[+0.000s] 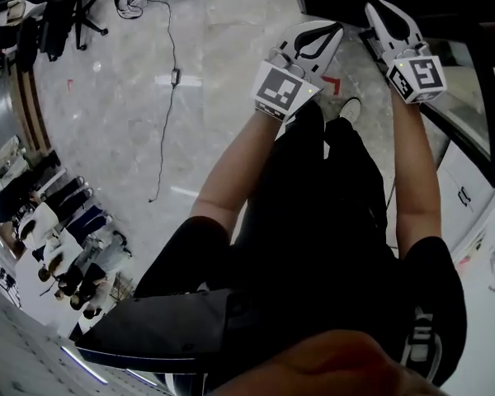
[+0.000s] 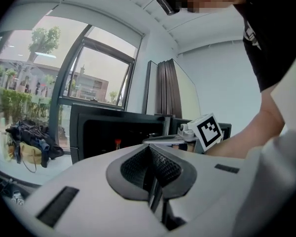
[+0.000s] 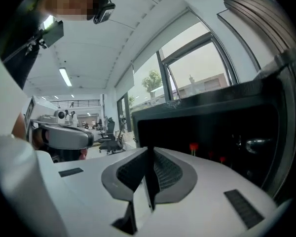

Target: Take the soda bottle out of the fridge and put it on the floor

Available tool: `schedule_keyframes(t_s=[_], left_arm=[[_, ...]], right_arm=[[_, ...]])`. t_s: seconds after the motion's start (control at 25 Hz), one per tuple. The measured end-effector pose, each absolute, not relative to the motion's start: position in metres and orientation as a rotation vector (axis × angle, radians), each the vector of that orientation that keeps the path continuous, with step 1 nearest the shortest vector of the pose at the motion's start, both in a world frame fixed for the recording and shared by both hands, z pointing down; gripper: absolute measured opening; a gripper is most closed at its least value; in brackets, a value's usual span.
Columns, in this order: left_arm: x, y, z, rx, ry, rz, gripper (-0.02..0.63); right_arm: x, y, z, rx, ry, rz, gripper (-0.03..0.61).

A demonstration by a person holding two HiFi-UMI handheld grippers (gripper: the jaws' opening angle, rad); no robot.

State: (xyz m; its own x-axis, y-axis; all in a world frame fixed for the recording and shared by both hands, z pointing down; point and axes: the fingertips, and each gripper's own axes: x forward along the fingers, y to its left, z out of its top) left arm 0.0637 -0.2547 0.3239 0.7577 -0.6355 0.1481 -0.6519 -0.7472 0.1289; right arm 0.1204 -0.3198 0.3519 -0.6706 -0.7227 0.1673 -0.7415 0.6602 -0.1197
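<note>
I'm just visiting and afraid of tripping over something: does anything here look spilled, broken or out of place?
Nothing looks spilled or broken. The only untidy thing is a loose cable snaking across the floor on the person's left. The left gripper and right gripper face the fridge, jaws shut and empty.

I get bright daylight through the window (nearly blown out), heavy fisheye bending at the edges, and a murky, dark fridge interior.
</note>
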Motion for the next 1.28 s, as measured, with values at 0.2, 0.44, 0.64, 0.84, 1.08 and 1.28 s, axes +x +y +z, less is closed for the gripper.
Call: schedule_keyframes(t_s=[0.2, 0.44, 0.64, 0.84, 1.08, 1.28], left_arm=[[0.069, -0.283, 0.356, 2.788, -0.997, 0.107, -0.002], [0.082, -0.326, 0.398, 2.809, -1.051, 0.050, -0.002], [0.079, -0.355, 0.428, 2.755, -1.119, -0.004, -0.002], [0.086, -0.373, 0.440, 2.735, -1.150, -0.062, -0.002], [0.086, -0.377, 0.465, 2.704, -1.136, -0.062, -0.002], [0.083, -0.383, 0.464, 2.674, -1.152, -0.060, -0.002]], right_arm=[[0.130, -0.361, 0.387, 1.344, -2.704, 0.245, 0.028], [0.145, -0.402, 0.440, 1.362, -2.694, 0.226, 0.124], [0.148, -0.439, 0.459, 1.392, -2.722, 0.215, 0.250], [0.149, -0.466, 0.471, 1.396, -2.714, 0.174, 0.308], [0.144, -0.493, 0.486, 1.371, -2.729, 0.154, 0.319], [0.129, -0.507, 0.480, 1.315, -2.759, 0.135, 0.321]])
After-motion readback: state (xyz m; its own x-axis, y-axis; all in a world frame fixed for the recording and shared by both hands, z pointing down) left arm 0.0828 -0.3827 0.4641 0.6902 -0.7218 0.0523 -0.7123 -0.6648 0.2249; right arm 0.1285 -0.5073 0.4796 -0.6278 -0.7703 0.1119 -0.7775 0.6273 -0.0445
